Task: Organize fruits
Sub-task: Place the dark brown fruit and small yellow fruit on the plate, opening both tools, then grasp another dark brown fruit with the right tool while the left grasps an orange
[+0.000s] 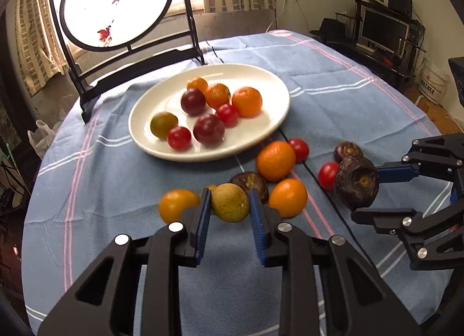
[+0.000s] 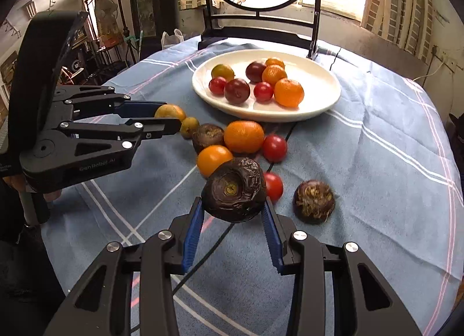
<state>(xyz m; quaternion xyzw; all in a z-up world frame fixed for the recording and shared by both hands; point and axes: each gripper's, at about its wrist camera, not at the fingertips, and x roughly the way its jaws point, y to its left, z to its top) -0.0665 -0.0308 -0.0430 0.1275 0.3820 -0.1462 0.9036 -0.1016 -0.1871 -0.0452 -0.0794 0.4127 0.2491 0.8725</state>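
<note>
My left gripper [image 1: 230, 194] is shut on a yellow-green round fruit [image 1: 230, 202], held just above the blue checked cloth. Seen from the right wrist view, the left gripper [image 2: 171, 117] reaches in from the left. My right gripper [image 2: 233, 205] is shut on a dark brown water chestnut [image 2: 233, 191], lifted off the cloth; in the left wrist view the right gripper [image 1: 368, 194] enters from the right with the water chestnut [image 1: 356, 182]. A white plate [image 1: 261, 81] [image 2: 324, 104] beyond them carries several oranges, plums and cherry tomatoes.
Loose fruit lies between plate and grippers: an orange [image 1: 275, 160], a smaller orange fruit [image 1: 288, 196], a yellow-orange one [image 1: 177, 204], cherry tomatoes [image 1: 298, 149], another water chestnut [image 2: 314, 201]. A round painted screen on a black stand [image 1: 116, 2] stands behind the plate.
</note>
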